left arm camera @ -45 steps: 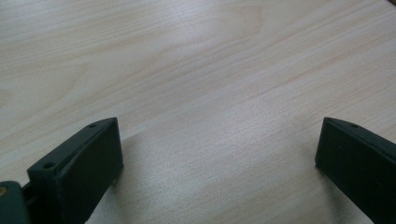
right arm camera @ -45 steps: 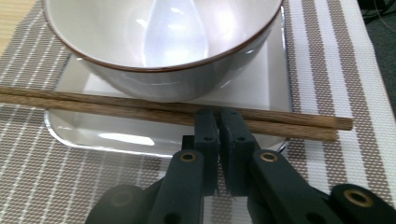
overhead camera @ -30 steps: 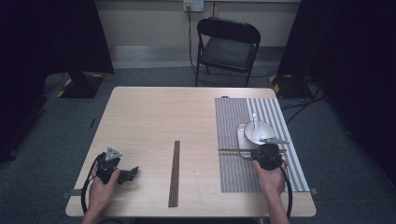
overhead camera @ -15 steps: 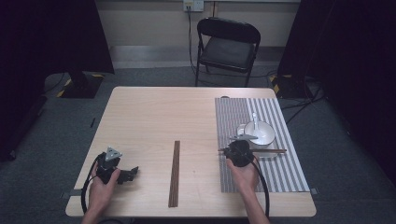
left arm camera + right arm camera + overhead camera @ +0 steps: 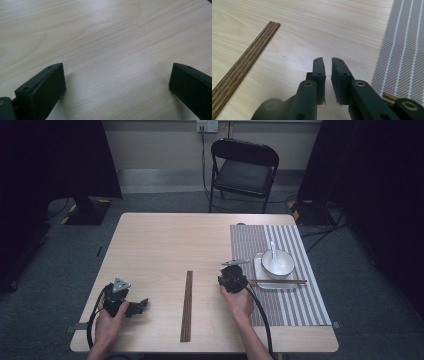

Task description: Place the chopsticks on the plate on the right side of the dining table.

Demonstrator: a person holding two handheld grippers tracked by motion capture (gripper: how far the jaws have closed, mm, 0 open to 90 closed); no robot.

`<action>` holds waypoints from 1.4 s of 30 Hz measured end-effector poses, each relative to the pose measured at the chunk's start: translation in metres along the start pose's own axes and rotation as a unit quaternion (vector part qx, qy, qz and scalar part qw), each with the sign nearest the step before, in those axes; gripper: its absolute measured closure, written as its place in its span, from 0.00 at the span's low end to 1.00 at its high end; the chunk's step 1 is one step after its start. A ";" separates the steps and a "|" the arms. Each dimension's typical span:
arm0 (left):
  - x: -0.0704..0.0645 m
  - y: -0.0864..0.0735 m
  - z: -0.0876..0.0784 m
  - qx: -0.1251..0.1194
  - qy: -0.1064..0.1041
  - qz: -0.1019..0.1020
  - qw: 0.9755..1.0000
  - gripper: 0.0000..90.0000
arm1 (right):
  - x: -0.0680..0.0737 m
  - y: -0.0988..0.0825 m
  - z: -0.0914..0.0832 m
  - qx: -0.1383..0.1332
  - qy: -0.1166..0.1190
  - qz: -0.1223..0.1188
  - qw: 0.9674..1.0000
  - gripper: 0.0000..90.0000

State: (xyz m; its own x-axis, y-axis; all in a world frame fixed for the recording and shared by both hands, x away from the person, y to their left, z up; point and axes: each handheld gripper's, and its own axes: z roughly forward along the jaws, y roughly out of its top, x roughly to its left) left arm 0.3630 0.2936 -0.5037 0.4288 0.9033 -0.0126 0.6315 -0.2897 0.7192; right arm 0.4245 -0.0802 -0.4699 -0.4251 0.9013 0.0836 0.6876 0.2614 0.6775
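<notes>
While the bowl (image 5: 276, 262) shows from above, right hand-held gripper (image 5: 327, 62) faces chopsticks (image 5: 244, 62).

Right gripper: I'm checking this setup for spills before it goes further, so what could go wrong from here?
1. The right gripper sits by the near end of the chopsticks lying by the bowl; a bump could roll them off the mat.
2. Its cable trails along the mat's edge and may drag it.
3. Nudging the bowl could tip out the spoon.
</notes>
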 end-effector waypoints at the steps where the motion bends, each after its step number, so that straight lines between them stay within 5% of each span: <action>1: 0.000 0.000 0.000 0.000 0.000 -0.001 1.000 0.00 | 0.001 -0.001 0.002 0.001 -0.001 -0.001 1.000 0.90; 17: 0.000 0.000 0.000 -0.001 0.000 -0.002 1.000 0.00 | -0.015 -0.009 0.002 0.011 -0.029 0.013 0.999 0.91; 30: 0.000 0.000 0.000 0.000 0.000 -0.001 1.000 0.00 | -0.020 -0.009 0.003 0.004 -0.022 0.015 1.000 0.90; 38: 0.001 0.000 0.000 0.003 0.001 0.005 1.000 0.00 | -0.027 -0.008 0.000 0.001 -0.042 0.027 0.999 0.90; 42: 0.000 0.000 0.000 0.000 0.001 -0.001 1.000 0.00 | -0.028 -0.009 -0.001 0.002 -0.029 0.031 0.999 0.90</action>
State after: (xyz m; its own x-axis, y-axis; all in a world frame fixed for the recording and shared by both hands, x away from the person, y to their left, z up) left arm 0.3630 0.2934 -0.5037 0.4265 0.9044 -0.0132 0.6325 -0.2878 0.7191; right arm 0.4297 -0.1081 -0.4770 -0.3458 0.9346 0.0830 0.7145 0.2050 0.6689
